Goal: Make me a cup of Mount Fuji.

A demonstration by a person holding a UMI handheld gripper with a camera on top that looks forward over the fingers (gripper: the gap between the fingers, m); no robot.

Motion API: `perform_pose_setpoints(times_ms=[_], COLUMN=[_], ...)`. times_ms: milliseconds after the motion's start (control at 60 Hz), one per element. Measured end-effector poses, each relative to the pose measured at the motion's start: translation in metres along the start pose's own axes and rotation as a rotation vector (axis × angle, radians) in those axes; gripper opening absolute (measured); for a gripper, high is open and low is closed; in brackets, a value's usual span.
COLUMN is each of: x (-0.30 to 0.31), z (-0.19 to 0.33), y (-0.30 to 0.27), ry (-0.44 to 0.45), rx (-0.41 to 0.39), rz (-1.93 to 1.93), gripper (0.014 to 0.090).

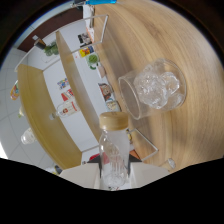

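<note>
Clear bottle [113,152] with wooden cap stands between the jaws, glass [152,89] beyond.

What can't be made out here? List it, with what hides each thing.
- Tongs: gripper view, their tips fall inside the black mask at the bottom, so their state is unreadable.
- Clear bottle with a wooden lid: its base is cut off by the same mask.
- Clear glass cup filled with ice: any liquid under the ice is not discernible.
- Small packets and bottles on the white shelf: too small to read labels.

single fisheye view, riding the hand-held gripper [114,172], tilted, close over counter [150,45]
</note>
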Motion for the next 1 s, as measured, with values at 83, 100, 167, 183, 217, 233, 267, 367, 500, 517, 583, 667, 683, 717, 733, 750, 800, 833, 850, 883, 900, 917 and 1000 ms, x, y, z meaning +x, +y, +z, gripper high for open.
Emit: perform_pose_setpoints(times_ms=[83,100,167,183,217,233,267,367,500,517,583,667,683,717,733,750,800,833,850,883,900,917,1000], x=[-0.001,-0.001,-0.004,-0.005,-0.009,-0.012,-0.019,-0.036,-0.025,-0.021,-0.003,0.022,0.027,0.036,0.040,0.044,0.055,0.061,0.065,0.069,0.072,0.074,0.083], z=[0.000,-0.001,-0.003,-0.004,-0.005,-0.006,-0.008,-0.010,0.001,0.003,0.009,0.018,0.019,0.021,0.022,0.023,0.026,0.028,0.028,0.028,0.029,0.029,0.029], y=[0.003,0.004,0.007,0.007,0.006,0.006,0.006,0.009,0.014,0.015,0.014,0.009,0.007,0.006,0.005,0.004,0.000,-0.001,-0.003,-0.005,-0.005,-0.005,-0.010], ry=[0.014,0.023,0.048,0.055,0.067,0.070,0.077,0.102,0.186,0.196,0.234,0.294,0.308,0.329,0.338,0.348,0.378,0.393,0.401,0.418,0.422,0.426,0.461], rx=[-0.009,-0.009,-0.010,-0.004,0.012,0.021,0.041,0.098,0.105,0.100,0.083,0.062,0.058,0.046,0.041,0.037,0.024,0.014,0.014,0.011,0.006,0.001,-0.003], rz=[-0.053,-0.080,-0.230,-0.279,-0.393,-0.453,-0.577,-0.976,-1.414,-1.451,-1.574,-1.688,-1.706,-1.738,-1.751,-1.764,-1.804,-1.819,-1.827,-1.840,-1.843,-1.844,-1.855], gripper=[0.0395,0.0395,0.0395,0.0396,0.0399,0.0399,0.0399,0.0401,0.0398,0.0397,0.0397,0.0397,0.0397,0.0398,0.0397,0.0397,0.0397,0.0398,0.0396,0.0396,0.0397,0.0400,0.0400])
